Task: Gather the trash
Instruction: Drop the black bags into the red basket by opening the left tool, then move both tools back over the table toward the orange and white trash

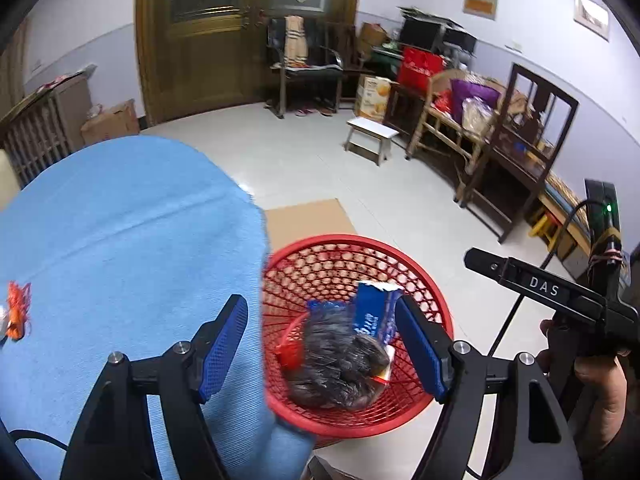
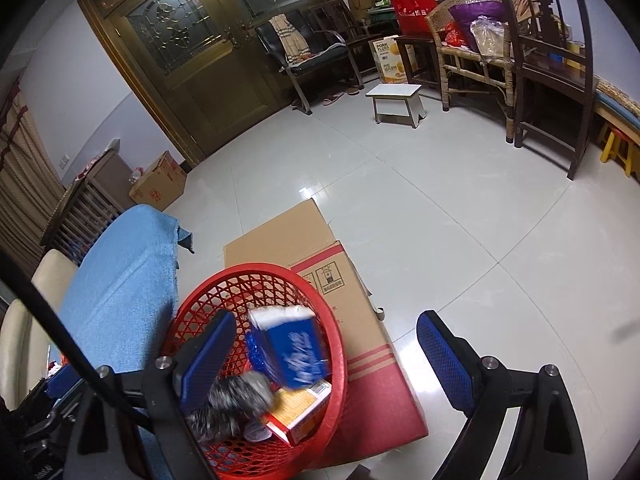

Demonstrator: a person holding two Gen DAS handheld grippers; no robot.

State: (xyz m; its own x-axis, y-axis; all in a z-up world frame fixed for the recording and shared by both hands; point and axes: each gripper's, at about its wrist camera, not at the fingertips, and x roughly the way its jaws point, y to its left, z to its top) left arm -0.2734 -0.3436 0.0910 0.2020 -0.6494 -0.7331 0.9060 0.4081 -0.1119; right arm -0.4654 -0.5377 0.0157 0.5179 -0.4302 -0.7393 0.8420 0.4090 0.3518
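Left gripper (image 1: 322,344): jaws spread apart above the red basket (image 1: 424,276), nothing pressed between the blue pads; the grey fluffy thing (image 1: 340,364) lies below them, inside the basket
Right gripper (image 2: 326,360): jaws wide apart, empty, over the basket's 3 o'clock rim
Basket contents: blue packet (image 2: 294,352) at 12 o'clock, orange box (image 2: 298,410) at 4 o'clock
Blue cloth (image 1: 128,232): at 9 o'clock of basket, with an orange scrap (image 1: 18,312) on it
Cardboard (image 2: 352,296): flat under the basket
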